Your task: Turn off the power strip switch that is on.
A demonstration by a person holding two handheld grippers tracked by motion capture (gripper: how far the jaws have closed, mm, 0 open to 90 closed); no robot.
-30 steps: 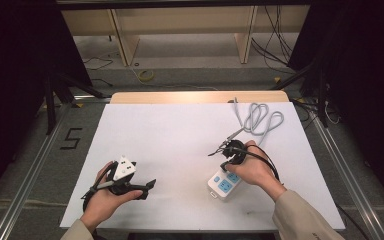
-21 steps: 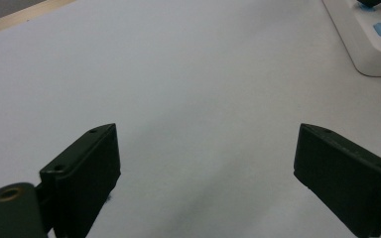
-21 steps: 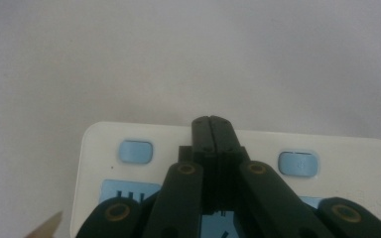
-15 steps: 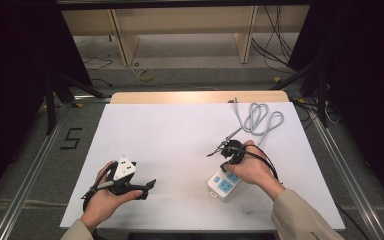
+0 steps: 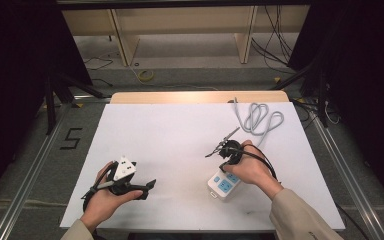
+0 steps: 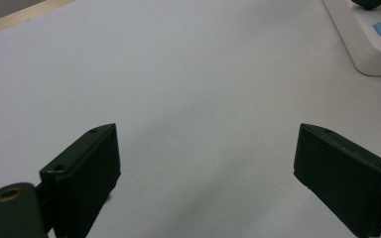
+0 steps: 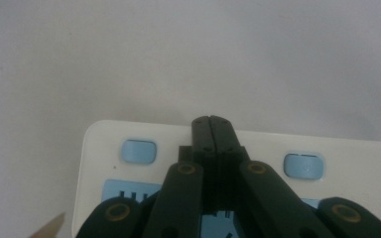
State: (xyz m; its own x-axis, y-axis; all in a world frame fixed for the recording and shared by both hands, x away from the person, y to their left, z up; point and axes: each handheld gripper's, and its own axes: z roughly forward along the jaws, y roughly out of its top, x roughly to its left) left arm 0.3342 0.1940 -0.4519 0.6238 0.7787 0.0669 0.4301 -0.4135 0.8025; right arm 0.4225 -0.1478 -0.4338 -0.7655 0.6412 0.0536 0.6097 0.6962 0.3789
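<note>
A white power strip [image 5: 221,186] with blue sockets lies on the white table [image 5: 180,125] at the front right. Its grey cable [image 5: 260,118] is coiled toward the back right. My right gripper [image 5: 226,161] points down at the strip [image 7: 357,158], shut with nothing between the jaws. Its tip [image 7: 212,122] sits between two blue buttons [image 7: 139,151] near the strip's end; whether it touches I cannot tell. My left gripper [image 5: 148,187] rests at the front left, pointing right. In the left gripper view the left gripper [image 6: 206,148] stands wide open over bare table, the strip [image 6: 372,44] far off.
The table's wooden back edge [image 5: 195,96] borders a floor with loose cables and a wooden frame [image 5: 180,30]. Metal rails [image 5: 30,165] run along both sides of the table. A broad white stretch lies between the two hands.
</note>
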